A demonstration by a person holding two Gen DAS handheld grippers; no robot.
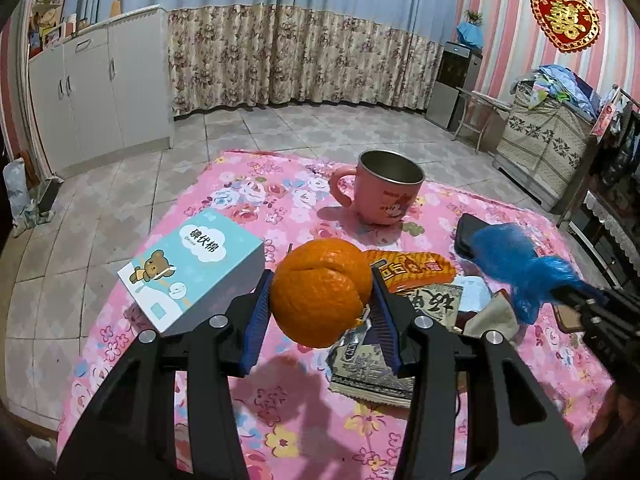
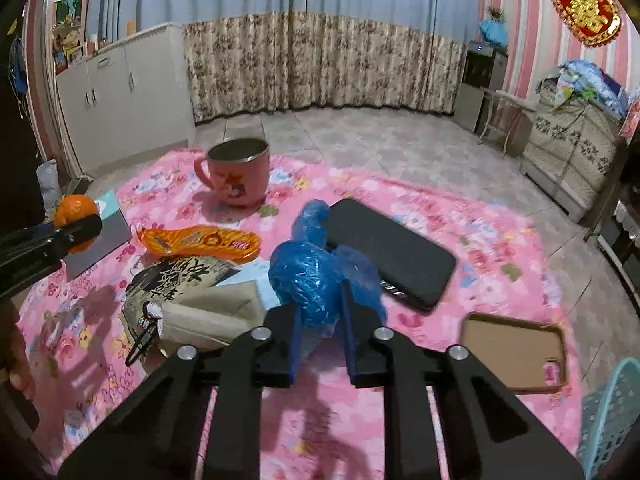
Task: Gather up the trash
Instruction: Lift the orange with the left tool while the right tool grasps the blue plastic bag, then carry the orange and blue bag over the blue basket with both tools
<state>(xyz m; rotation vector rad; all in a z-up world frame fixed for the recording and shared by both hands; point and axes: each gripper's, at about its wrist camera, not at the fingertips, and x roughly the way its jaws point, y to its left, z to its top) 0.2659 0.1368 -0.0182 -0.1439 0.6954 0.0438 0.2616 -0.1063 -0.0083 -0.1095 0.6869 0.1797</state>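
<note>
1. Your left gripper [image 1: 320, 296] clamps an orange peel [image 1: 320, 290], lifted above the pink floral cloth [image 1: 280, 420].
2. Your right gripper [image 2: 322, 312] pinches crumpled blue plastic [image 2: 312, 276] between narrowed fingers.
3. Just beyond it lies a black phone [image 2: 392, 252]; farther ahead, a pink mug [image 2: 240, 172].

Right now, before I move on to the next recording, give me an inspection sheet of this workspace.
Surface: pink floral cloth over the table.
Job's things: orange peel held clear of the cloth; blue plastic bag lifted; orange snack wrapper lying flat on the cloth.
Clutter: pink mug, black phone, bear-print box, printed packet, phone case, beige pouch.
Grippers: left gripper shut on the orange peel; right gripper shut on the blue plastic bag.
Cables: nothing seen.
Surroundings: tiled floor, white cabinet, curtains, teal basket at the table's edge.
</note>
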